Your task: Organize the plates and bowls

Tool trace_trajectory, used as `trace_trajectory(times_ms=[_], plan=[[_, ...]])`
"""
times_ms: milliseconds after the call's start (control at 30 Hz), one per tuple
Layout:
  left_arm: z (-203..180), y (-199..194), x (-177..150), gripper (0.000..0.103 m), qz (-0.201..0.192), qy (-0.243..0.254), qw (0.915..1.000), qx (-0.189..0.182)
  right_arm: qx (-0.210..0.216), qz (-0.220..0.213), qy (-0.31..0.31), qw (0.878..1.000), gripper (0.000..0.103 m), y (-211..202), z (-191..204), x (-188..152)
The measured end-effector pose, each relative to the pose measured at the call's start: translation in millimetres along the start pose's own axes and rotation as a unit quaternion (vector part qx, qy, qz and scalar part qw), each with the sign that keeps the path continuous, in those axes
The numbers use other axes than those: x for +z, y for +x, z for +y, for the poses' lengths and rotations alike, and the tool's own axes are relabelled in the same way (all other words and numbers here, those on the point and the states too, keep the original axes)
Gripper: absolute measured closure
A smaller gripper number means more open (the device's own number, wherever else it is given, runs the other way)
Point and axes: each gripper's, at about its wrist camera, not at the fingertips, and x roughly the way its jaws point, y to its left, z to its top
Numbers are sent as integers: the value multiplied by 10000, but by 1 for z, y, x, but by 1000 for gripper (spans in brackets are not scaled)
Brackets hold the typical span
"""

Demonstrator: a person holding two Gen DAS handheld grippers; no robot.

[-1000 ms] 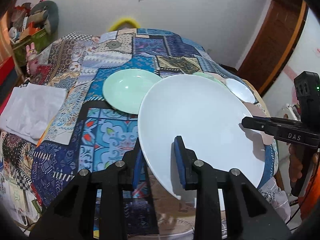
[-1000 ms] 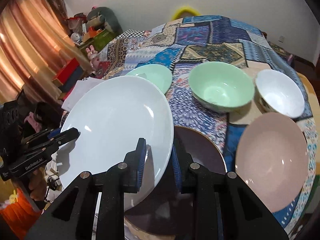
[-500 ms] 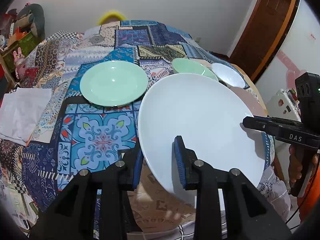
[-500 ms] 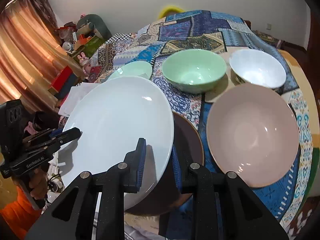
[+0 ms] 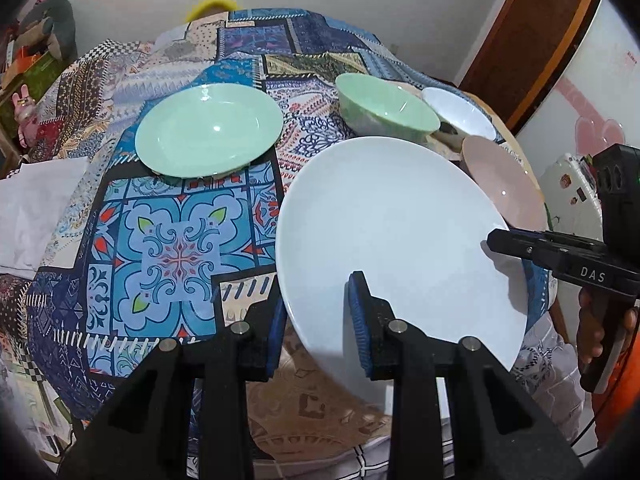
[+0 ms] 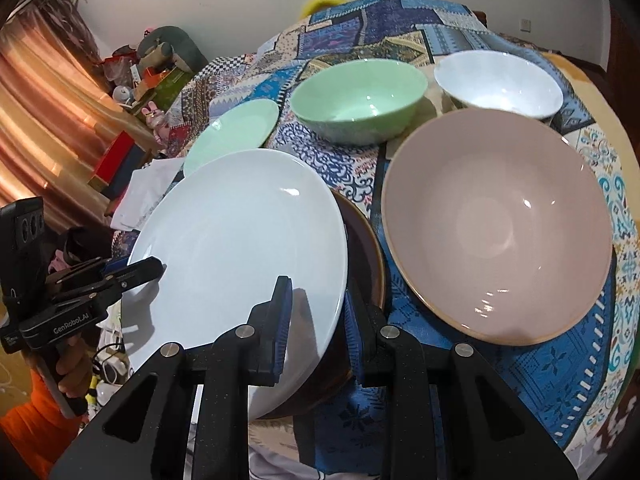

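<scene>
Large round white plate (image 5: 392, 232) held at opposite rims.
Left gripper (image 5: 316, 312) and right gripper (image 6: 316, 312) both clamp it; round mint-green plate (image 5: 208, 128) lies far-left.

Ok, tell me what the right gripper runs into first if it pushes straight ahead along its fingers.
The right gripper is already clamped on the white plate. Straight ahead, past the plate's rim and the dark plate beneath, the green bowl looks like the first obstacle, though depth is unclear.
</scene>
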Motion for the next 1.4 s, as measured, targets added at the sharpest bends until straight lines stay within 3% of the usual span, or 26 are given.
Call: trace_trajectory(times_ms=[467,1067,1400], plan=[[5,28,3,72,311,7,9995,35,-134,138,60,9998,80,9,-6,-6],[3,42,2,73,404,125,9991,101,-201,78,4,9998,80,5,-6,-8],[-3,42,-1,73,347,257,9989,200,-583,-22,-218,9981,77,1,-2,-11]])
